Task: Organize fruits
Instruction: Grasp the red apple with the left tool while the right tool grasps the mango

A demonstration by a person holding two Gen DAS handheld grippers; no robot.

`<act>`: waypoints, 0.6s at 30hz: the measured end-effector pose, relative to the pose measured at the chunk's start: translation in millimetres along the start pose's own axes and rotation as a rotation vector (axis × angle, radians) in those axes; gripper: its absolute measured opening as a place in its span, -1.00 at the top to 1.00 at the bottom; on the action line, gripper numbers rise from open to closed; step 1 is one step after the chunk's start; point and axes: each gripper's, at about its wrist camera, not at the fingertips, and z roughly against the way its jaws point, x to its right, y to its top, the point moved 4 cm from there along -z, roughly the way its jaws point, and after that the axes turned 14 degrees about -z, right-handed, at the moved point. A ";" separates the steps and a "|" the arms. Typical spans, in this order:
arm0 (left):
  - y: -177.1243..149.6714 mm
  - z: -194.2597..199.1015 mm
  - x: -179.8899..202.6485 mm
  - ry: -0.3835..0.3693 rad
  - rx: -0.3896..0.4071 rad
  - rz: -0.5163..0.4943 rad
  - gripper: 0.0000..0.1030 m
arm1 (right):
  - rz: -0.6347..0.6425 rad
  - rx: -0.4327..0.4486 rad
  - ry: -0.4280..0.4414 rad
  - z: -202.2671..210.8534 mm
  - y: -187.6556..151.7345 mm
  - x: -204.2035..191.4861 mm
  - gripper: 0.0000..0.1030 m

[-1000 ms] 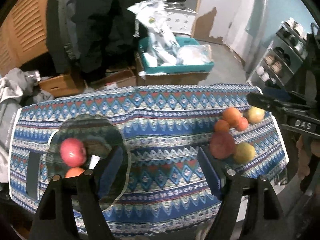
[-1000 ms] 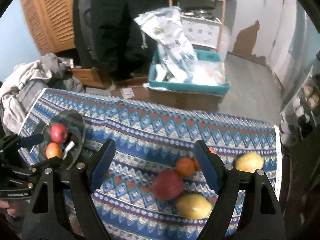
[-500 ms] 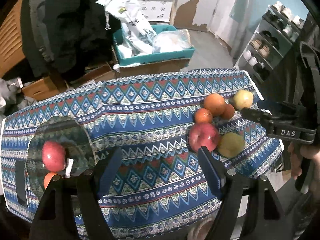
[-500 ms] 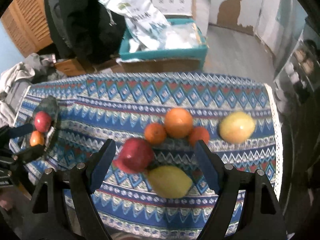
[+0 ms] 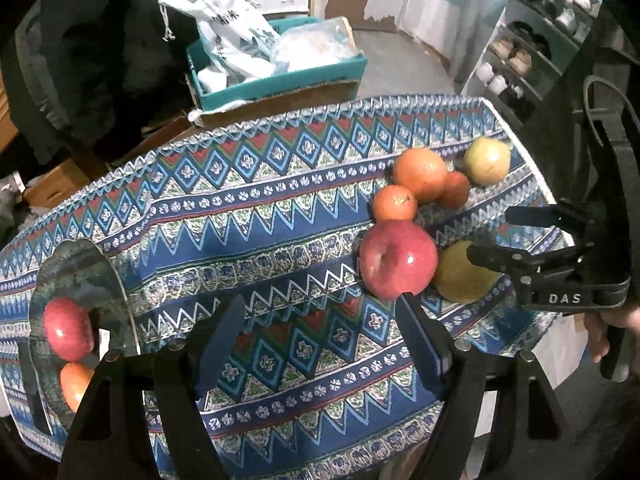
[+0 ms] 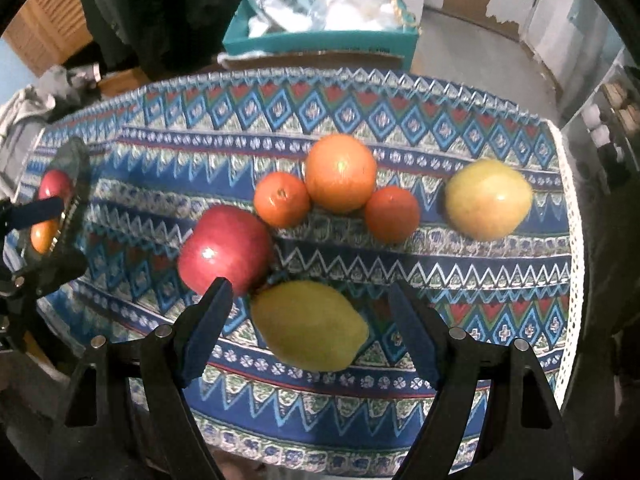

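Observation:
A glass plate (image 5: 116,276) at the table's left holds a red apple (image 5: 68,328) and a small orange (image 5: 74,384). On the right lie a red apple (image 6: 224,254), a yellow-green lemon-shaped fruit (image 6: 310,326), a big orange (image 6: 340,172), two small oranges (image 6: 282,200) (image 6: 392,214) and a yellow apple (image 6: 488,198). My right gripper (image 6: 308,330) is open, its fingers either side of the yellow-green fruit. My left gripper (image 5: 320,336) is open and empty over the cloth, left of the red apple (image 5: 398,258).
A patterned blue cloth (image 5: 260,208) covers the table. Behind it stand a teal box (image 5: 280,76) with plastic bags and a cardboard box. A shoe rack (image 5: 532,52) is at the right, dark clothing at the back left.
Both grippers have swung right and come lower, closer to the fruit pile. The right gripper now straddles the yellow-green fruit. The plate has slid to the left edge of both views.

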 end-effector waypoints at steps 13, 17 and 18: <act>-6.5 -40.1 1.3 -0.044 -0.064 0.012 -0.54 | 0.094 -0.141 -0.022 -48.2 -16.7 -4.0 -0.57; -7.2 -47.3 3.0 -0.040 -0.080 0.002 -0.54 | 0.127 -0.168 -0.035 -65.8 -22.1 -10.6 -0.57; -6.9 -48.2 3.6 -0.039 -0.083 0.002 -0.54 | 0.129 -0.171 -0.034 -68.5 -22.8 -11.0 -0.57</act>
